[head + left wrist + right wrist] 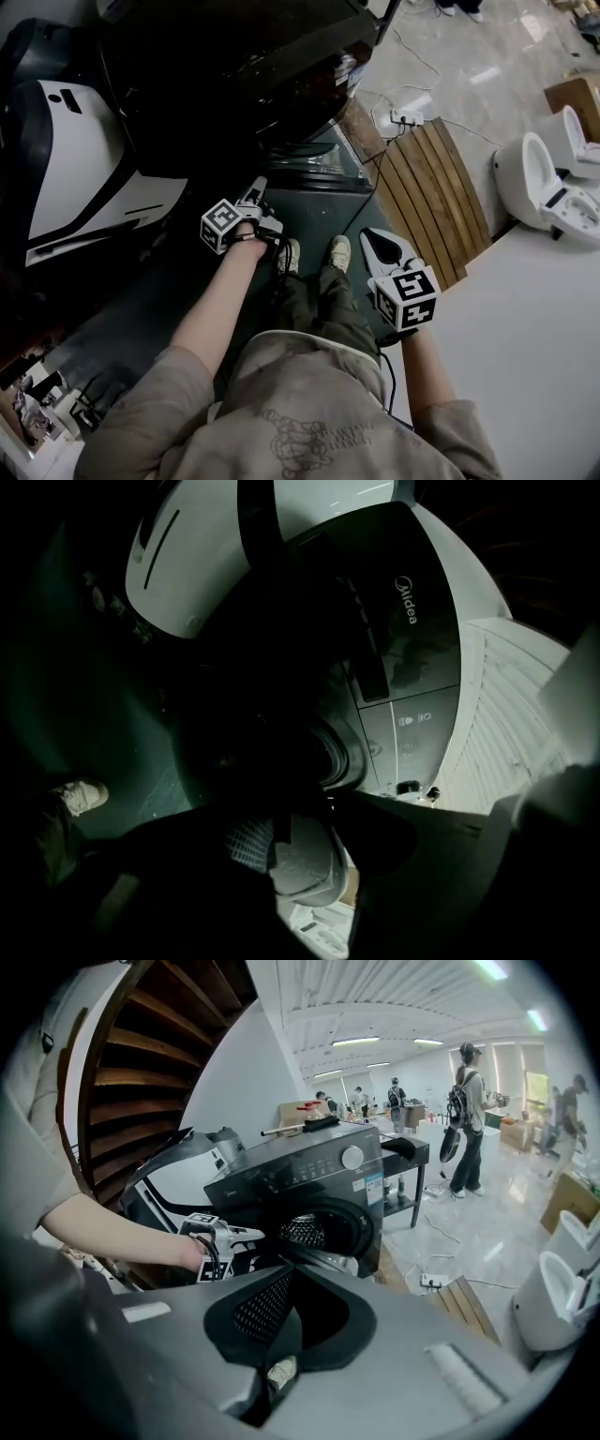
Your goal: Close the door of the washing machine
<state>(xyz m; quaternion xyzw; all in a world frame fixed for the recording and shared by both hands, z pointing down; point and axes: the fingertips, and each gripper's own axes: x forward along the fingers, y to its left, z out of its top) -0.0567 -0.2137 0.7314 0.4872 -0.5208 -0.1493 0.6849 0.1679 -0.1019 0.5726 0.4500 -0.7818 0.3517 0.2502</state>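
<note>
While the door (328, 161) of the washing machine (234, 75) is standing open before the person, the left hand-held gripper (259, 190), jaws together and empty, is hovering near its edge, apparently readying a push to swing it shut, and the right hand-held gripper (375, 242) is idling, likewise closed on nothing.

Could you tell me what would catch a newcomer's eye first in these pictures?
The black washing machine dominates the scene ahead, its round door hanging open. The left claw is close beside that door, and white toilets stand on the floor at the right.
</note>
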